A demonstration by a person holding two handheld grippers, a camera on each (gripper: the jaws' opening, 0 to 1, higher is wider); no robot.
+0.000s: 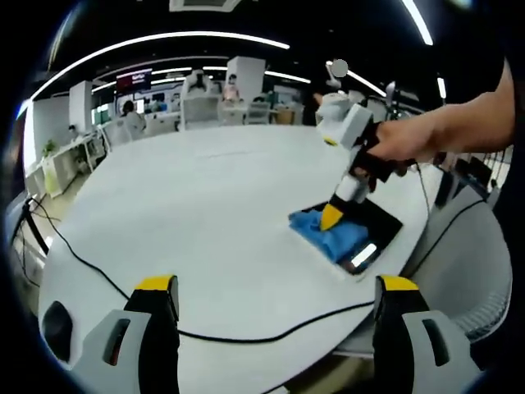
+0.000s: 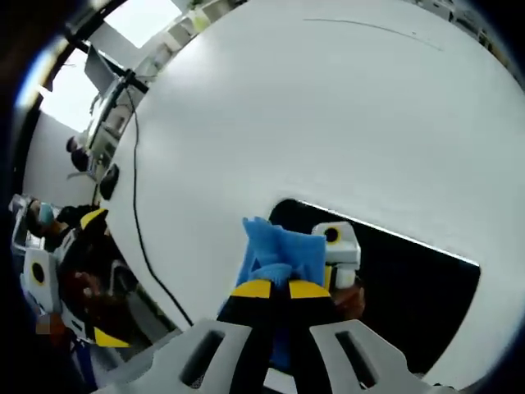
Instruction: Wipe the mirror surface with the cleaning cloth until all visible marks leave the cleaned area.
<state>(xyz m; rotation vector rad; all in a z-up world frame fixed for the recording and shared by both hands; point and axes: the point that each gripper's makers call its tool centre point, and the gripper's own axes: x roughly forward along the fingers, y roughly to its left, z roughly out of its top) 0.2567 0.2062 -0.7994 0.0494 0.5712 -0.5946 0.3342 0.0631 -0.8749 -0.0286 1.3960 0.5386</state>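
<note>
Right hand-held gripper (image 2: 273,289), clamped on the blue cleaning cloth (image 1: 332,234), presses it onto the mirror (image 1: 379,226) at the worktop's (image 1: 213,213) four o'clock; flat, overlapping strokes look best, left hand-held gripper (image 1: 275,300) wide and idle.

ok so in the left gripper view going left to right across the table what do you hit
black cable → blue cleaning cloth, with the right gripper pressed on it → mirror sticking out from under the cloth → person's hand holding that gripper
</note>
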